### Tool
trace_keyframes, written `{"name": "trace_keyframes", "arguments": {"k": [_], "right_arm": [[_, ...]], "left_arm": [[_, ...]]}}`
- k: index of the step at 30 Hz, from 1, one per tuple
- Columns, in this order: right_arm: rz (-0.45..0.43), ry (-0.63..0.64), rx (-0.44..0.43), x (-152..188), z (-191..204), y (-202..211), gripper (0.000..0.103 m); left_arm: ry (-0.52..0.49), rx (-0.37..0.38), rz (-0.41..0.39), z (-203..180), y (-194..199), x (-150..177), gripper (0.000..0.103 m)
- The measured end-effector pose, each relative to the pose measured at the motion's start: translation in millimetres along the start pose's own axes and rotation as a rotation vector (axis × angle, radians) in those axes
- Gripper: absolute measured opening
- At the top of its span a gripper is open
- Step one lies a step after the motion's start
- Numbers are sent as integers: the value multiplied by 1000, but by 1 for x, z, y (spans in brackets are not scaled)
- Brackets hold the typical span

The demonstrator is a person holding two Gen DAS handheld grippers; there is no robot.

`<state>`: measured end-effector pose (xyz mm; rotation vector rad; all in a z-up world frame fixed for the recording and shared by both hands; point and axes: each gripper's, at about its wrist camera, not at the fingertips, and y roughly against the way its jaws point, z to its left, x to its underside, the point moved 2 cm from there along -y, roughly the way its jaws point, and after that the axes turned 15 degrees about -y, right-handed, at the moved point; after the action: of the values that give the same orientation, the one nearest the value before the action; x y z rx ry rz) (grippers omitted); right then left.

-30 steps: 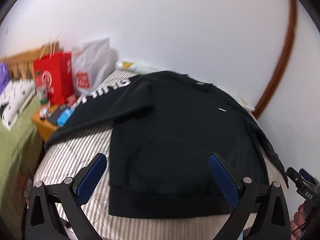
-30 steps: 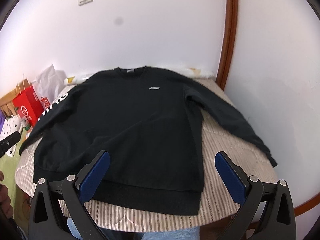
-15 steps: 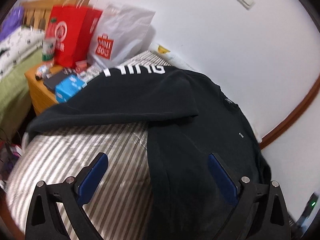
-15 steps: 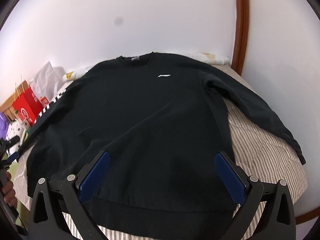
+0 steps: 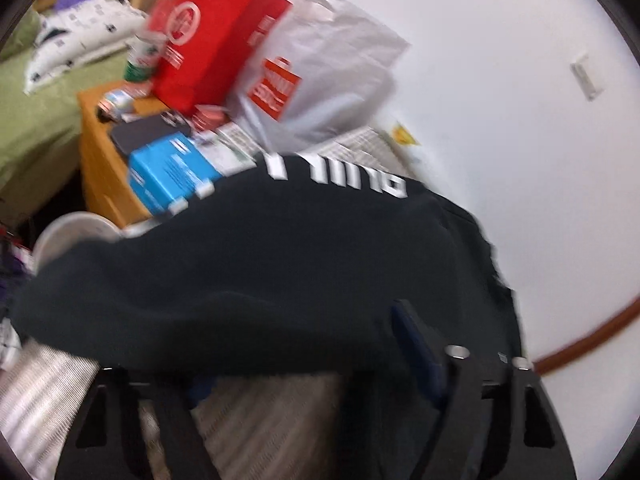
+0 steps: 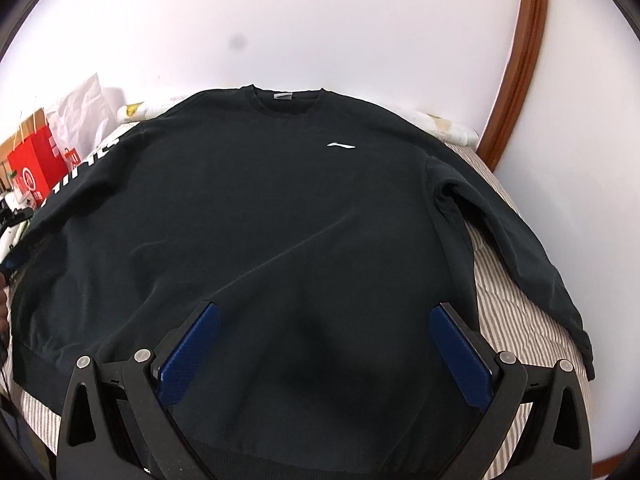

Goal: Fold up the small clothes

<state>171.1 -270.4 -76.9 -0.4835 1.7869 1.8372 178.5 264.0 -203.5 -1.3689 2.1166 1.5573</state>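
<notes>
A black sweatshirt (image 6: 280, 220) lies flat, front up, on a striped cover (image 6: 516, 312). Its collar is toward the white wall (image 6: 320, 20). In the right wrist view almost the whole body shows, but the bottom hem is cut off behind the gripper frame. One sleeve (image 6: 516, 240) runs down along the picture's right edge of the cover, and its cuff goes over the edge. The other sleeve (image 5: 240, 272) has white letters; in the right wrist view only a few of them show at the left. In the left wrist view the letters are blurred and I cannot read them.

The right gripper (image 6: 324, 344) hovers over the lower body of the sweatshirt. Its jaws stand wide apart, with cloth under them but nothing pinched.

The left gripper (image 5: 304, 360) is at the lettered sleeve. This view is strongly blurred. Its jaws are closing, and the sleeve edge lies between them. One blue pad (image 5: 416, 348) shows clearly; the other is mostly hidden under the cloth. I cannot tell if the pads already press on the fabric.

Behind the sleeve stand a red bag (image 5: 212, 40) and a white bag (image 5: 320, 76). A blue box (image 5: 172, 172) lies on a wooden cabinet (image 5: 100, 160). A green bed (image 5: 36, 112) is cut off at the left.
</notes>
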Motion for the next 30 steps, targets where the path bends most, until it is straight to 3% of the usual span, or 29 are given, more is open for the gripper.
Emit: {"name": "trace_keyframes", "arguments": {"k": [2,4,6,11,17,20,24,27,30], "right_arm": [[10,-3,-2,-1,-3,-5,103],[19,-7,-4,-3,-7,-9,103],[18,-13,-7,-6,-12,-14,103],[3,-13,1,-14,-25,-21,103],[-12,-34,-8,-19,-44,-24,103],[-11,-43,-7,-18,-51,-26,103],[-10,-50,16,-17,-63,-26,103],[-3,-62,30,-14,-73,-25,103],[10,-58,43,-7,-78,-26,103]], "left_arm": [[-1,-34,-6,4,-2,-9,30],[-42,-60,-14,0,-2,-23,15],[-104,-102,-33,-11,5,-36,14],[-255,-105,-127,-63,22,-70,8],[-512,28,-160,-183,18,-87,8],[-669,106,-134,-256,-4,-66,8],[-847,179,-47,-322,-43,-16,8],[-963,185,31,-347,-72,25,8],[-1006,195,99,-348,-89,55,12]]}}
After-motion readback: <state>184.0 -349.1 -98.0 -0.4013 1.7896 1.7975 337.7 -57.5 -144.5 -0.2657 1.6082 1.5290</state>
